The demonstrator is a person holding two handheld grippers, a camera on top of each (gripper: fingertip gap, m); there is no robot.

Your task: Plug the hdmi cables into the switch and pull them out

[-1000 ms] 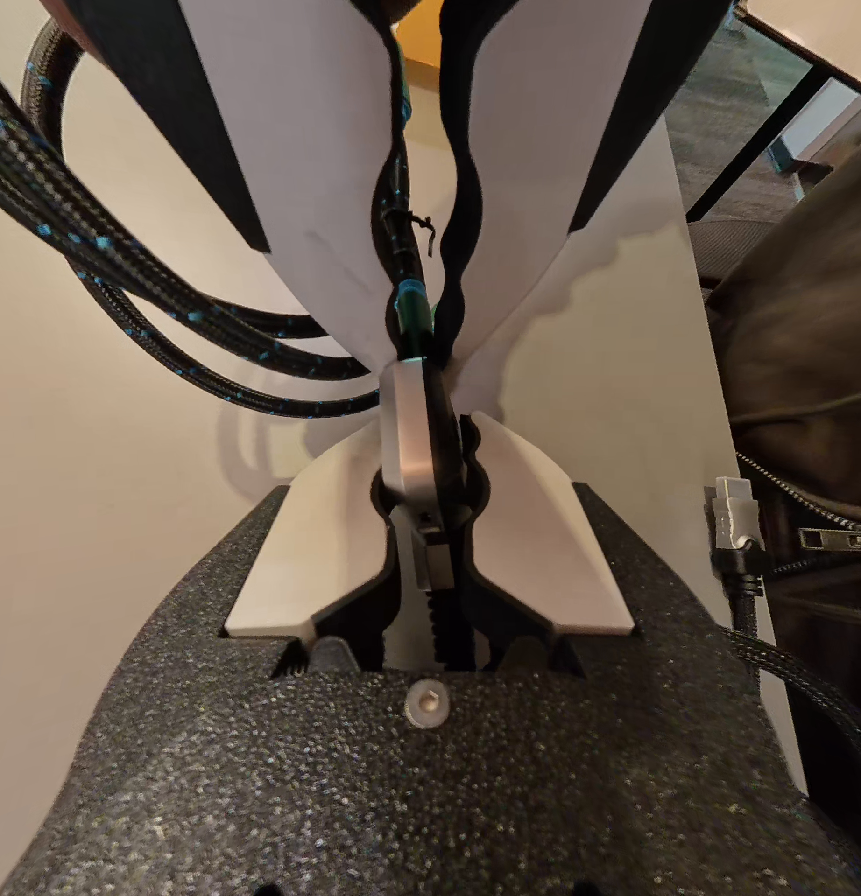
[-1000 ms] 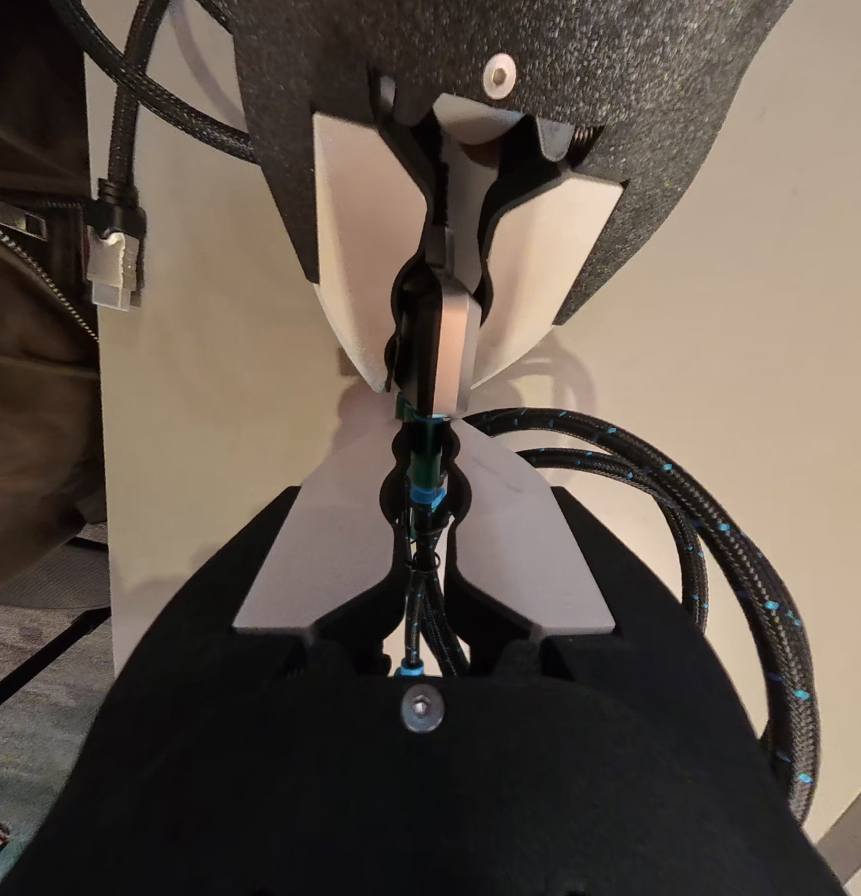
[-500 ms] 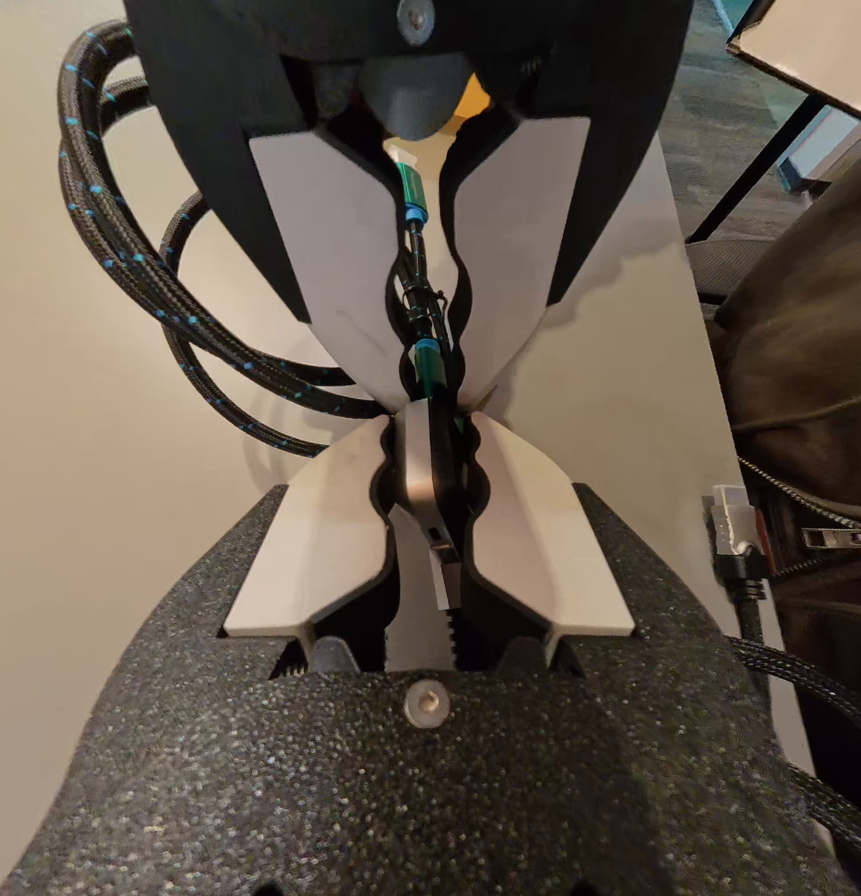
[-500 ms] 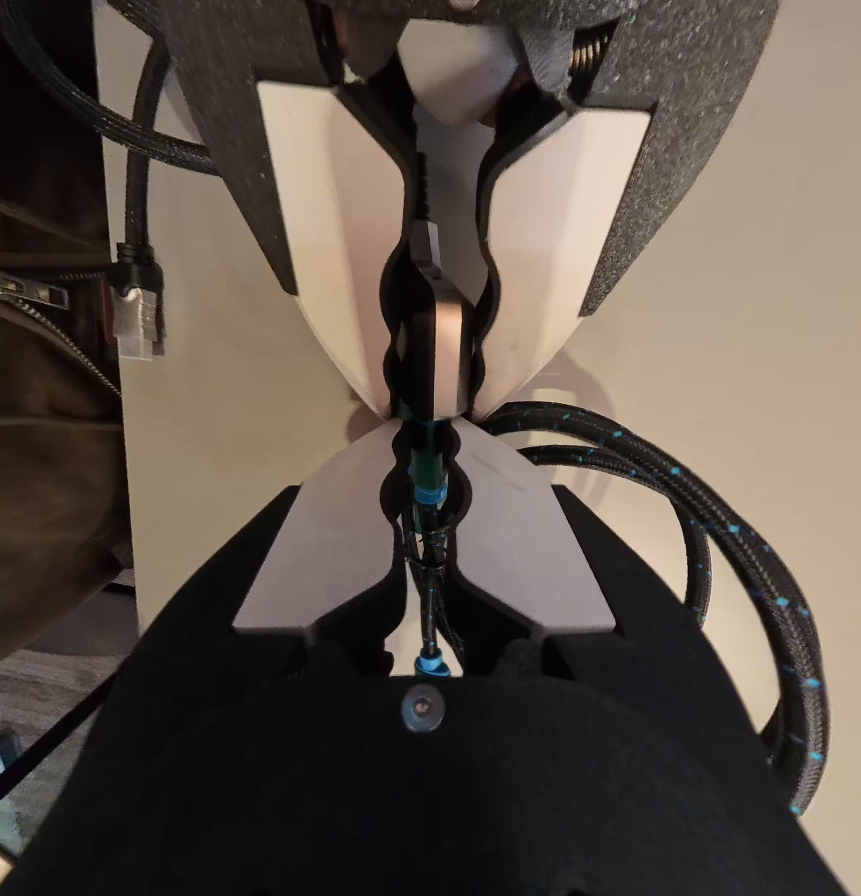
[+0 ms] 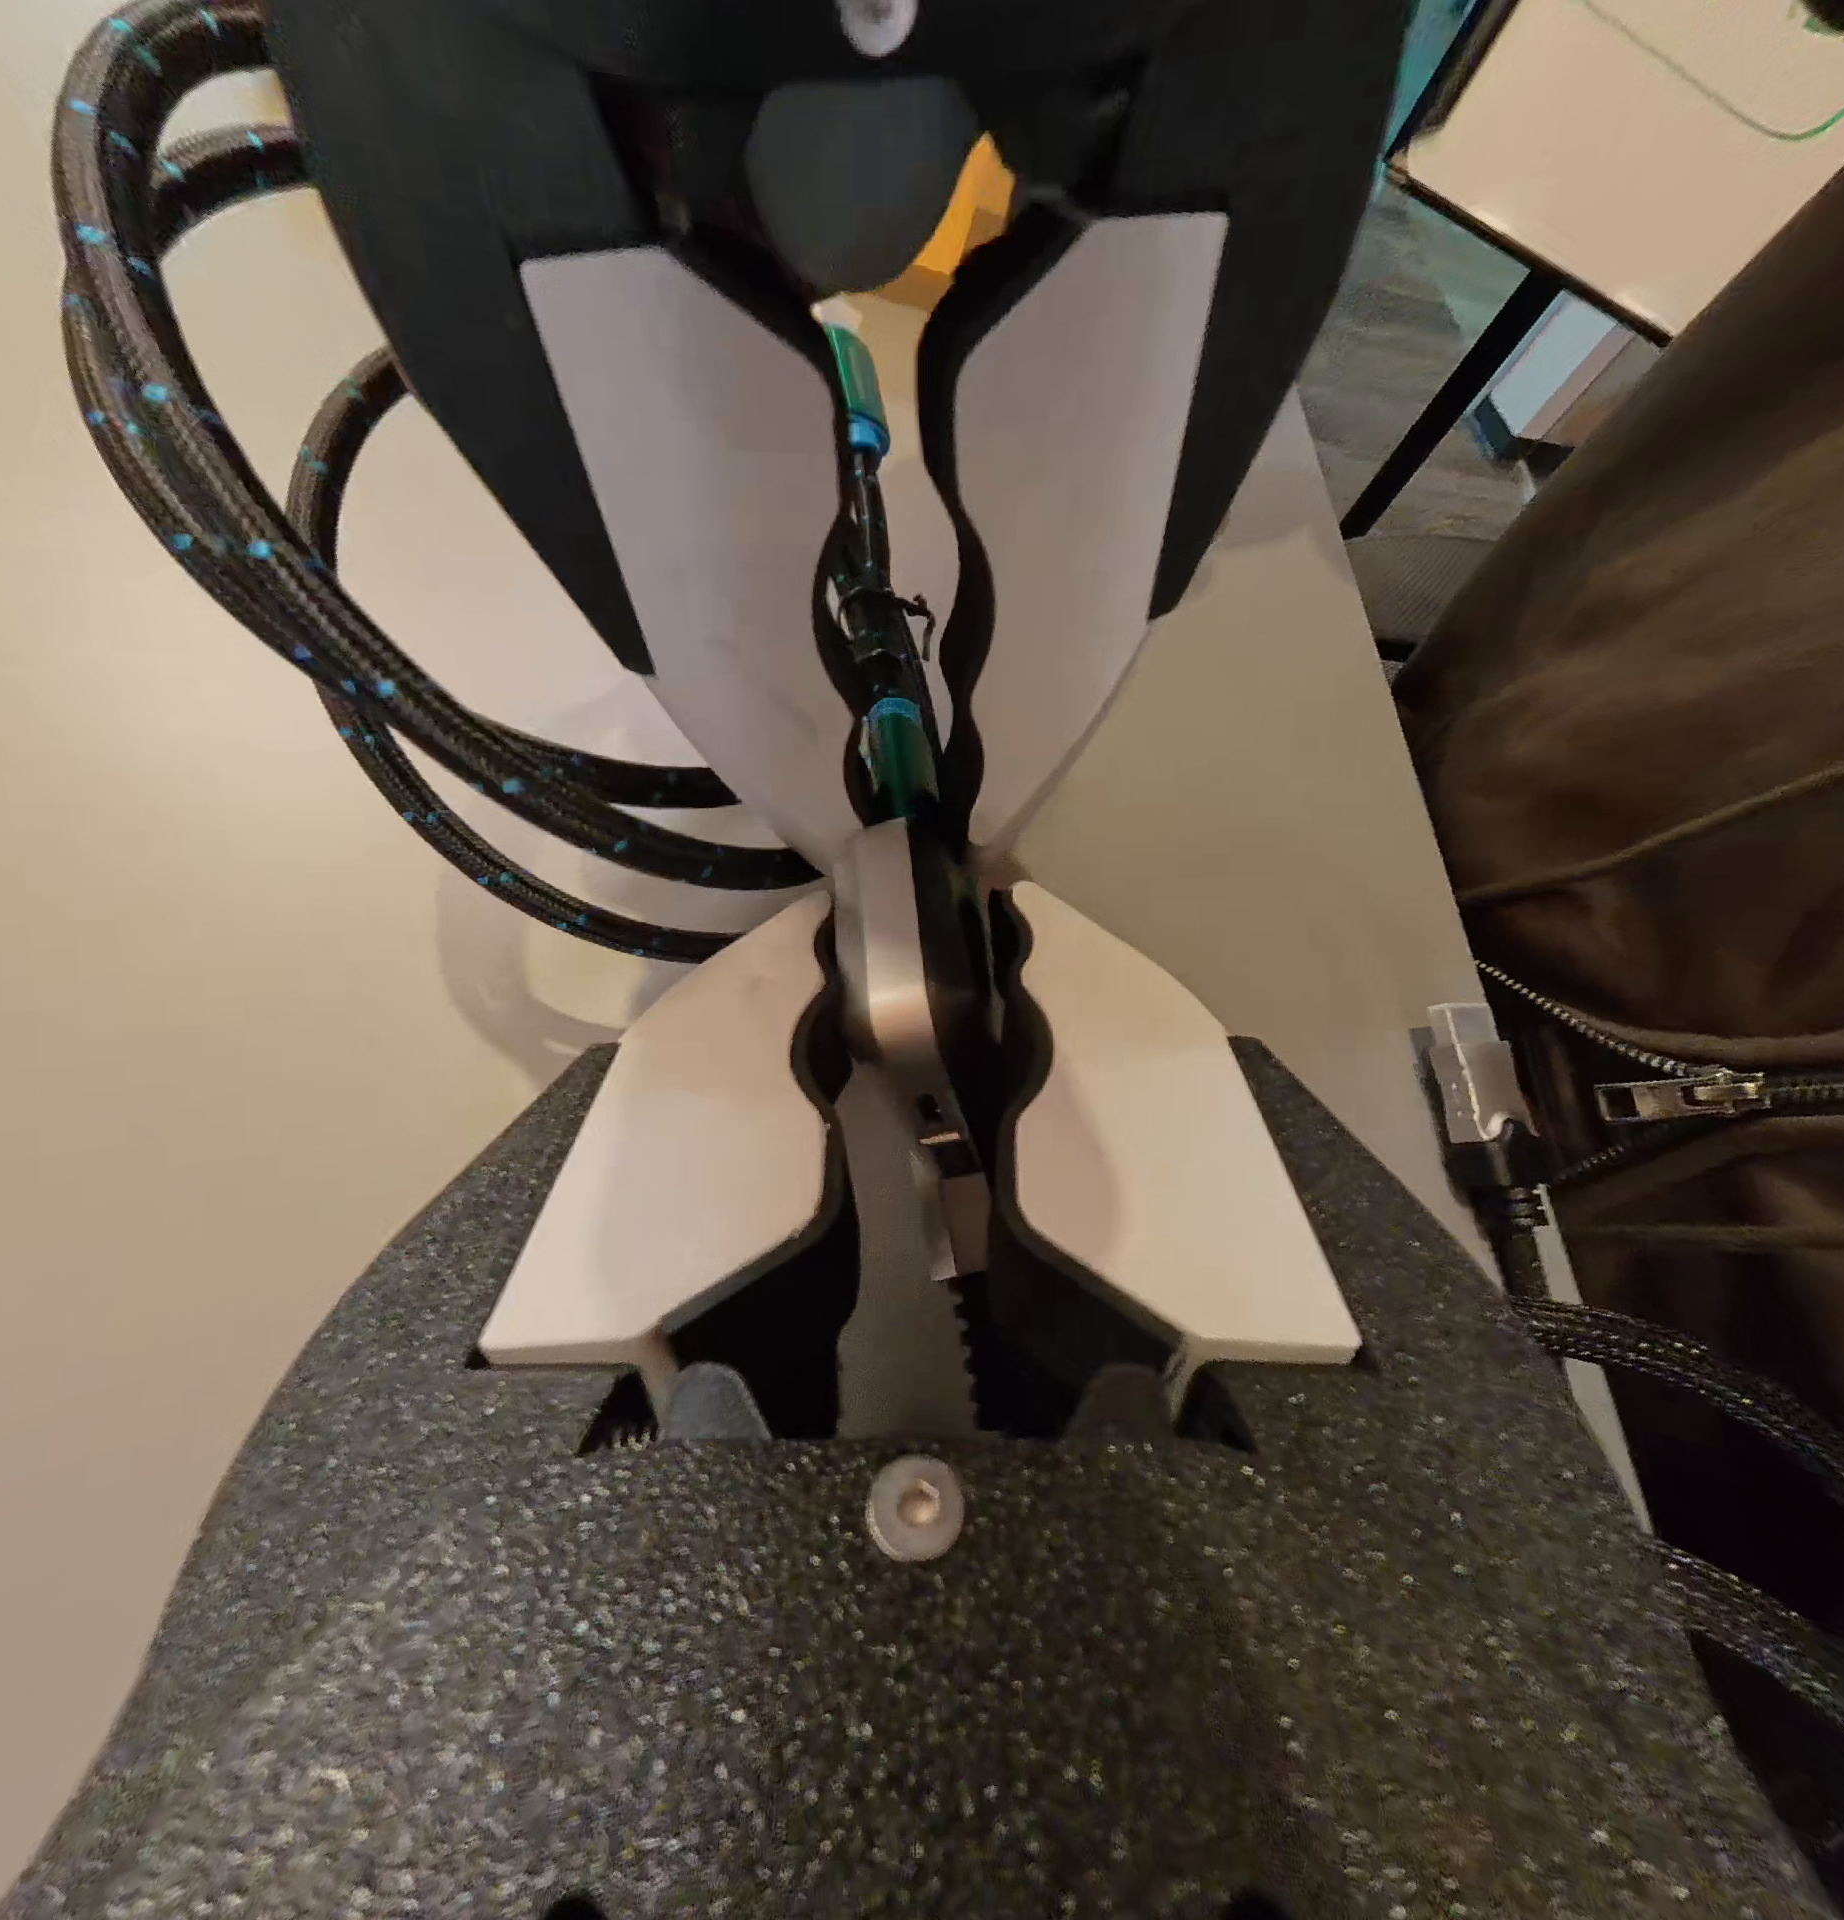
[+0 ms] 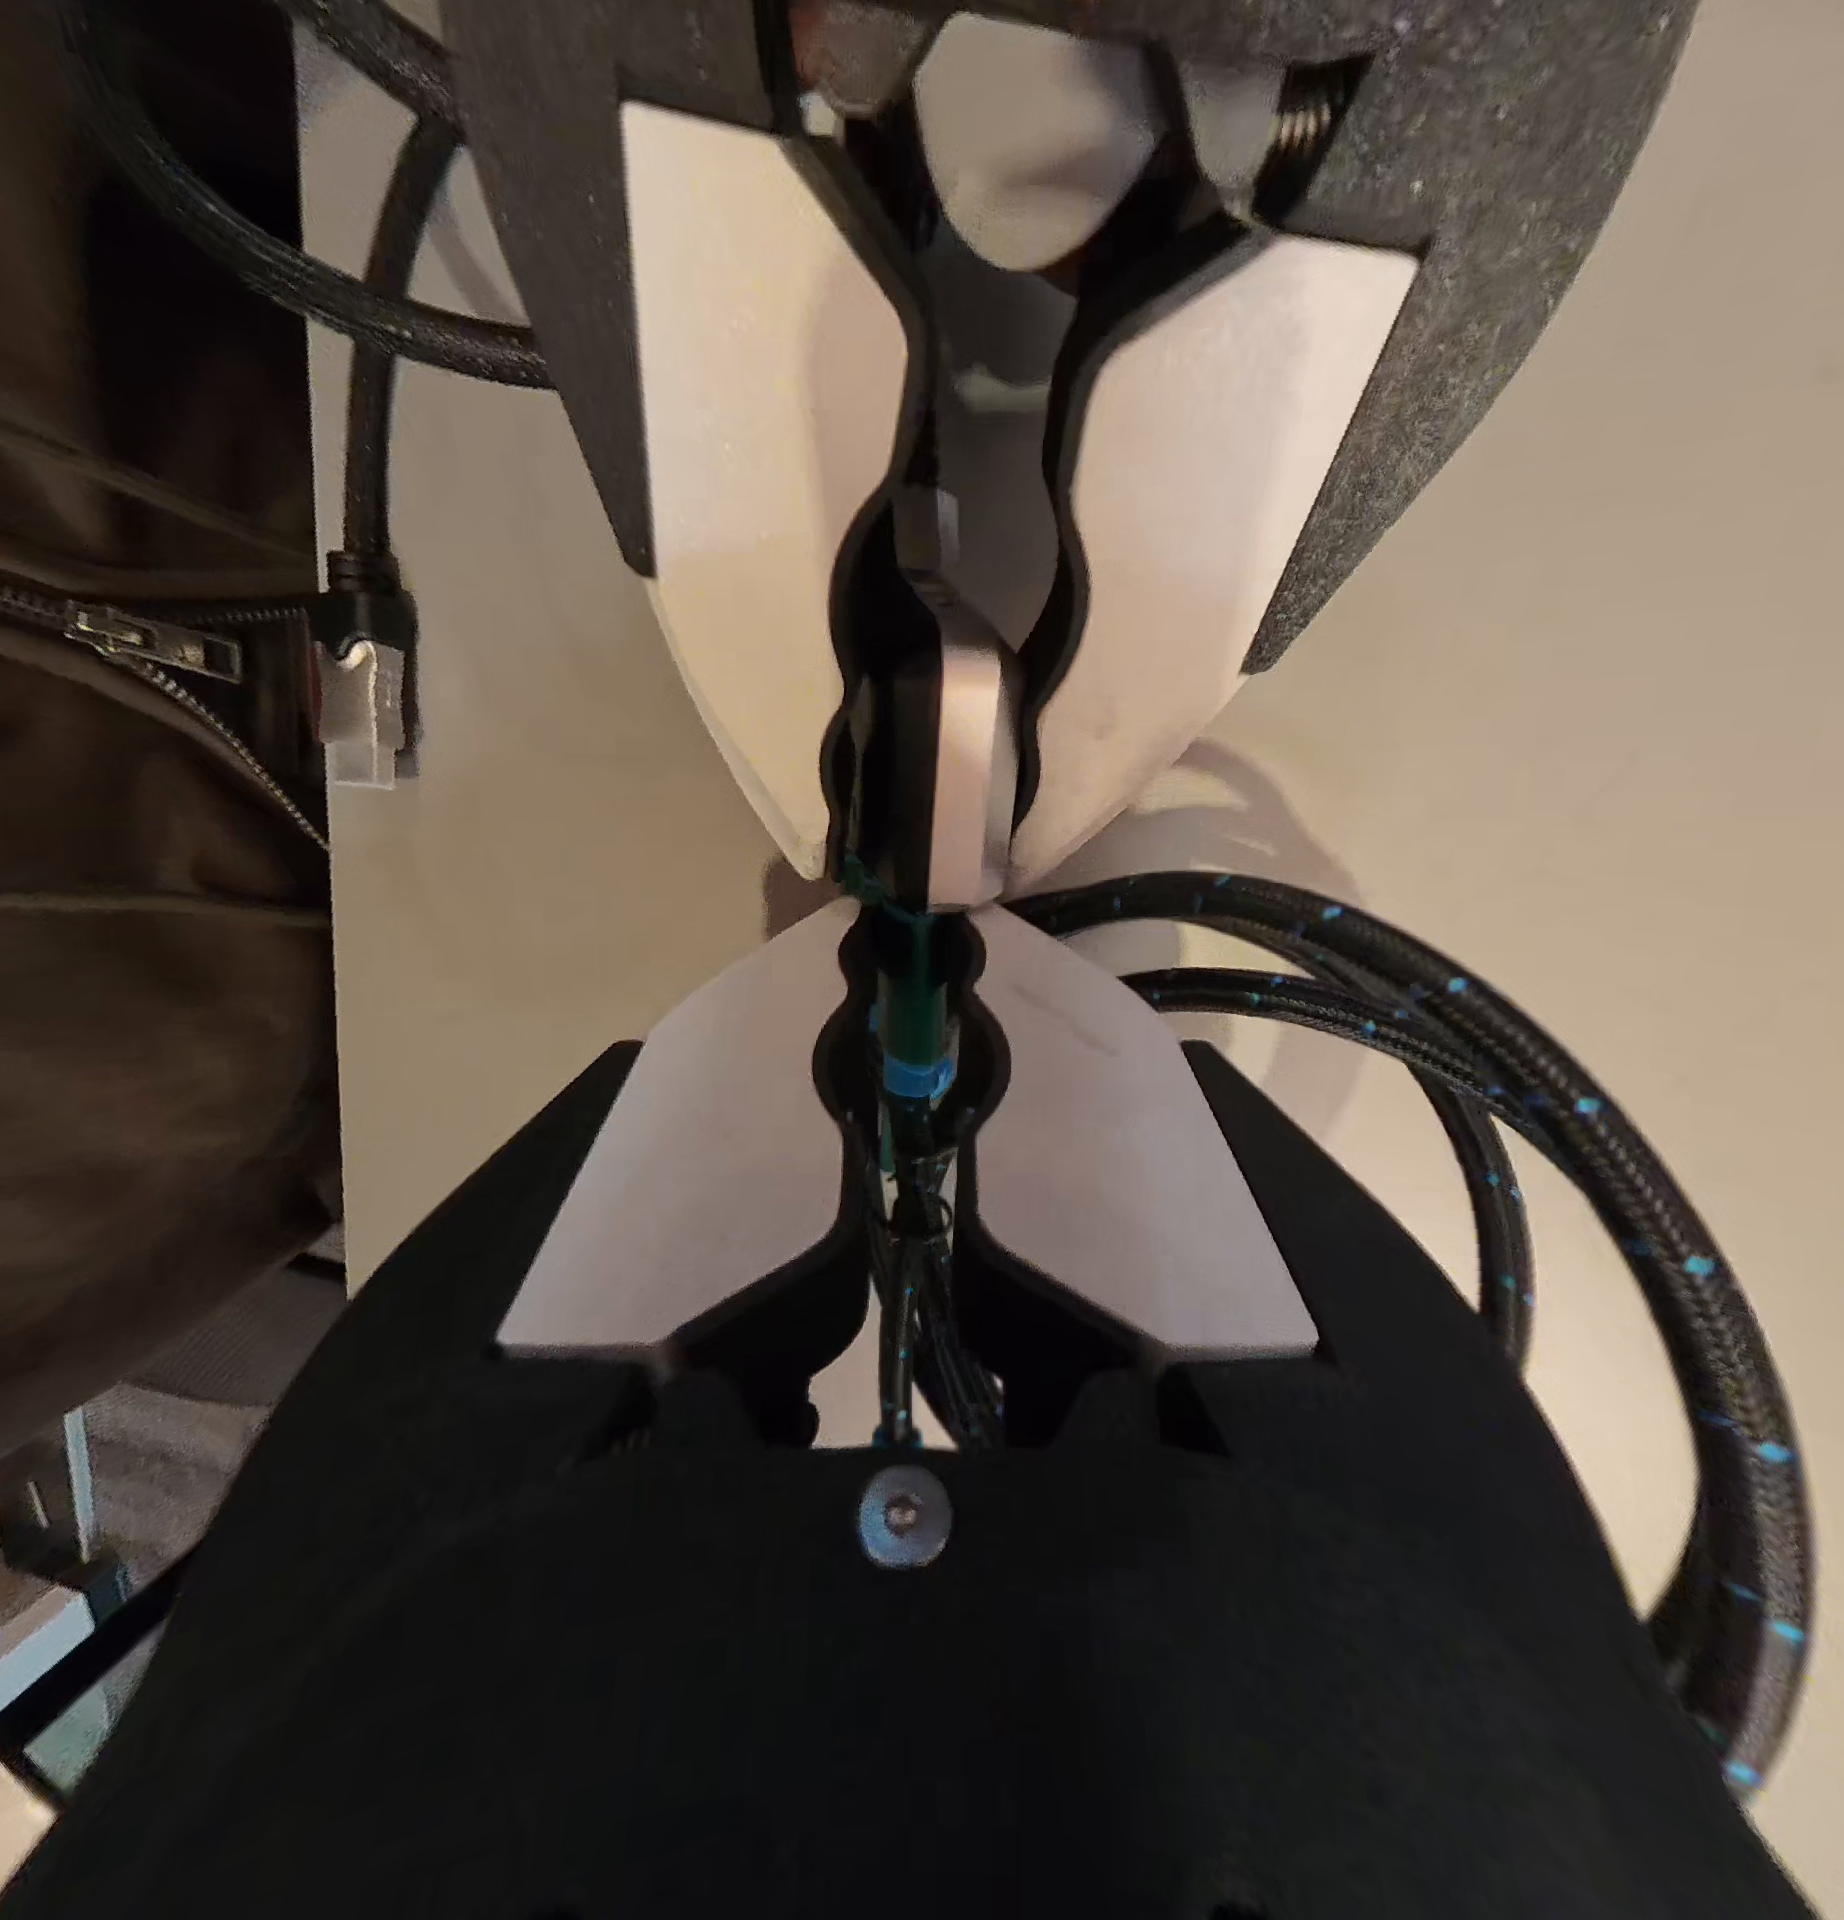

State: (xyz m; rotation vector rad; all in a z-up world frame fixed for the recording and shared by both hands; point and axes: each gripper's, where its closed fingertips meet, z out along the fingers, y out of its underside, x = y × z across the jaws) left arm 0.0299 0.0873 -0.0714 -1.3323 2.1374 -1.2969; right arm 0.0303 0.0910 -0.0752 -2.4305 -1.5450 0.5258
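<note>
A flat silver-and-black metal adapter block (image 5: 892, 961) is clamped edge-on between the wavy black pads of the left gripper (image 5: 918, 914), above the pale cream tabletop (image 5: 170, 935); a green metal plug with a blue collar (image 6: 910, 1023), at the end of a black braided cable flecked with blue (image 6: 1520, 1091), is pinched between the closed fingers of the right gripper (image 6: 910, 935); the plug's tip is met nose-to-nose with the end of the block, and whether it is seated cannot be told, the joint being hidden by the fingertips; the two sets of white fingertips are all but touching, so the plug could be skewed by a slight tilt of either hand and its tip bent; the block, held only by its thin faces, could be twisted or slid back under an end push; the looped cable could be dragged across the table; a second black cable with a clear-capped plug (image 5: 1469, 1081) lies at the table's edge beside a dark zipped jacket (image 5: 1676, 935) and could be knocked off
</note>
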